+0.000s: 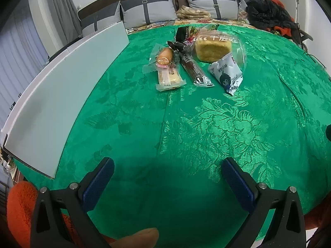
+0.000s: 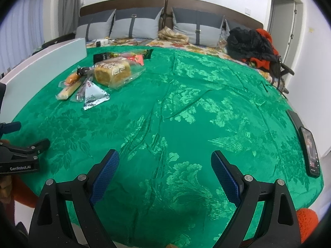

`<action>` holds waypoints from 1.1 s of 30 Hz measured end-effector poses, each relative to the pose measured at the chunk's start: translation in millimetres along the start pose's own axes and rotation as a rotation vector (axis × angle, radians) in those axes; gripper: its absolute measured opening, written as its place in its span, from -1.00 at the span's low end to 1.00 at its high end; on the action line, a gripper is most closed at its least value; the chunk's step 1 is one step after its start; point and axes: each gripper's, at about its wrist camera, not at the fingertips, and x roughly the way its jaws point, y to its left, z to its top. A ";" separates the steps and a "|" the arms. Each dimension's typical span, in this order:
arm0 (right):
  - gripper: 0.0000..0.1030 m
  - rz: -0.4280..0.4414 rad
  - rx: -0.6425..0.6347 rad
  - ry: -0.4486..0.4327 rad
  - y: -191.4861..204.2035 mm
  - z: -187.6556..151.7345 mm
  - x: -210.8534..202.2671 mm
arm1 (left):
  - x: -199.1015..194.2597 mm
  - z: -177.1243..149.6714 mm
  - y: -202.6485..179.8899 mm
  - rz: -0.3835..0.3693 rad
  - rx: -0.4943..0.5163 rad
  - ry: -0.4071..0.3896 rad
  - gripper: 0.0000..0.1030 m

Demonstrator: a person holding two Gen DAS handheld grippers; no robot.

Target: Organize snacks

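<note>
A cluster of wrapped snacks lies on the green cloth: a bagged layered bread loaf (image 1: pixel 214 46) (image 2: pixel 112 73), a white triangular packet (image 1: pixel 226 74) (image 2: pixel 94 96), a dark stick snack (image 1: pixel 193 68), a small orange bun in clear wrap (image 1: pixel 164 56), a pale wafer pack (image 1: pixel 168 78) (image 2: pixel 67 92) and dark packets behind (image 1: pixel 186 33) (image 2: pixel 103 57). My left gripper (image 1: pixel 167 163) is open above the near cloth, well short of the snacks. My right gripper (image 2: pixel 165 157) is open too, over bare cloth to the right of the pile. Nothing sits between either pair of fingers.
A white box wall (image 1: pixel 62 95) (image 2: pixel 47 66) runs along the left edge of the green cloth (image 1: pixel 186 134). A phone (image 2: pixel 310 150) lies at the right edge. Pillows (image 2: pixel 134 26) and a black-and-red clothes heap (image 2: pixel 252 45) sit behind. The left gripper's body (image 2: pixel 20 155) shows at far left.
</note>
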 end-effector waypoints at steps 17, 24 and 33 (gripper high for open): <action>0.80 0.013 0.040 0.110 -6.7 -8.1 23.2 | 4.5 -0.3 4.7 -0.031 -0.006 -0.005 1.00; 0.80 0.018 0.047 0.147 -7.6 -13.5 30.8 | 13.5 0.3 19.2 -0.110 -0.082 0.046 1.00; 0.80 0.041 0.064 0.160 -8.9 -14.9 34.1 | 14.9 0.1 23.7 -0.122 -0.101 0.055 1.00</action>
